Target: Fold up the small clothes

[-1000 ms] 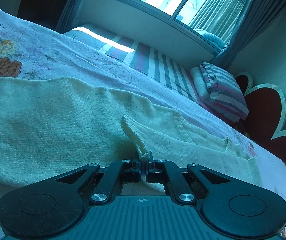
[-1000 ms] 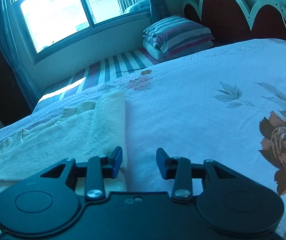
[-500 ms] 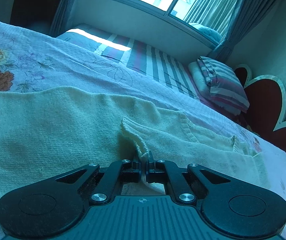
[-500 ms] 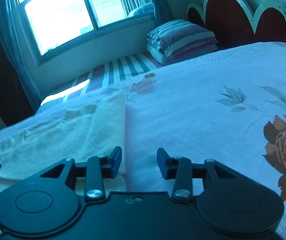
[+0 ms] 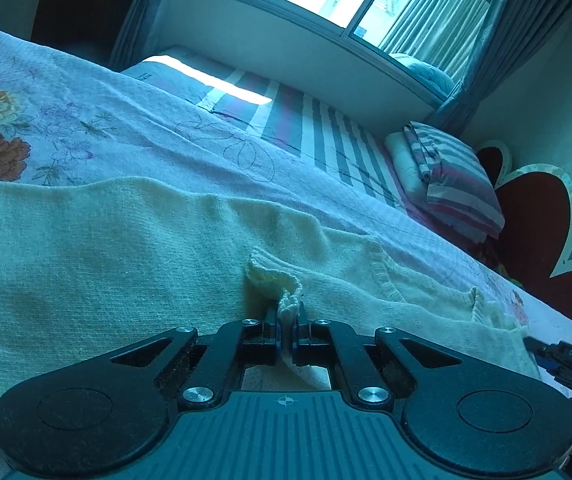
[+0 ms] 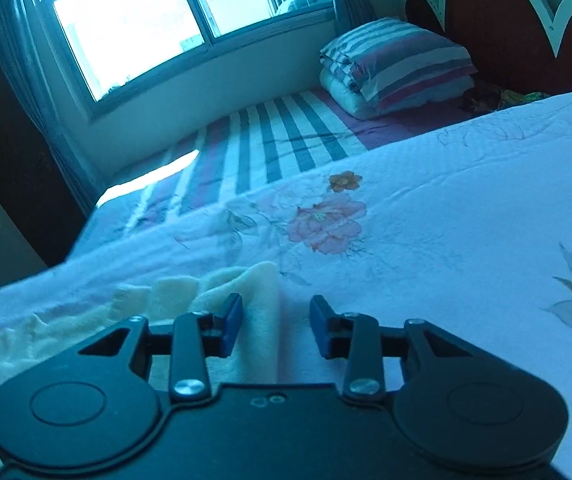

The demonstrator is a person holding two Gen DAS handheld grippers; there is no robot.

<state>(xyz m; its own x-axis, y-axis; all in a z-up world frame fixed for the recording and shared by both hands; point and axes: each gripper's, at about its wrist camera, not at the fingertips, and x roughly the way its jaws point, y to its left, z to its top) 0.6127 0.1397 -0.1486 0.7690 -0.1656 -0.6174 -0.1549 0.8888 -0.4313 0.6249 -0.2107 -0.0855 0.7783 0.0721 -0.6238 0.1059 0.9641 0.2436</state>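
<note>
The right hand-held gripper point(image 6: 276, 322) has slid across the bed since a second ago, and the cream knit garment point(image 6: 246, 312) that lay ahead of its left finger now has its folded edge running in between the two blue pads point(image 6: 232, 322). Jaws are closing right now, but there's a clear gap on both sides of the fabric edge, so no pinch yet. The view here is blurred, especially over the garment's far scalloped hem.

Over to the left hand-held gripper point(image 5: 287, 330): clamped tight, no change from before, with a ribbed bit of the same garment point(image 5: 106, 260) squeezed between its pads and bunching up just above them. The cream knit spreads wide across the floral bedspread point(image 5: 86, 120), lying along the near edge of the bed, its neckline area trailing off toward the headboard point(image 5: 533, 232) end. The other gripper's tip just pokes in at the far right of this view.

Beyond, a striped sheet point(image 6: 270, 148) runs under the window point(image 6: 126, 12), and a striped pillow point(image 6: 397, 56) sits at the head corner.
</note>
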